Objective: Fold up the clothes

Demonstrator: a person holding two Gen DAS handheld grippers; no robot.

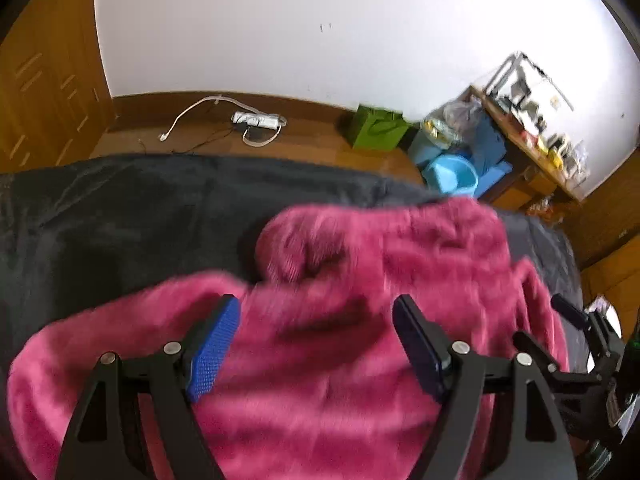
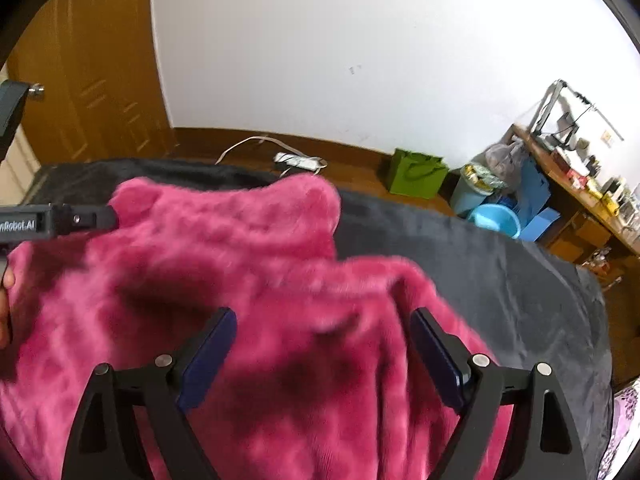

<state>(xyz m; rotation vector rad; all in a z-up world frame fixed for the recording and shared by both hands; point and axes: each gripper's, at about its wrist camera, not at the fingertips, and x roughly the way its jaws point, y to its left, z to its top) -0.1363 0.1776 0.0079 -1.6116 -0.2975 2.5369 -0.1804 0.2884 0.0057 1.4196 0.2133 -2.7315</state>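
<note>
A: Item one, pink fleece garment (image 1: 360, 280). Location?

B: Heaped on the dark cover (image 1: 120, 216) of the bed, bunched, with one rounded lobe (image 1: 304, 248) turned up toward the far edge. No clean fold shows yet.

A: Item two, left gripper (image 1: 316, 344). Condition?

B: Jaws spread wide, nothing pinched; fleece lies under and between the fingers, untouched by the pads as far as I can tell.

A: Item three, right gripper (image 2: 322, 354)?

B: Same: spread apart over the garment (image 2: 240, 264), gripping nothing. Its neighbour's body (image 2: 60, 220) shows just beside, at the left.

A: Handling note for the step?

B: I judge a fresh grasp is due. Find two true edges, not mid-cloth humps. Pinch a single layer at each, lift level, pull the pile flat before folding. Thick nap likely slips, so bite deep.
</note>
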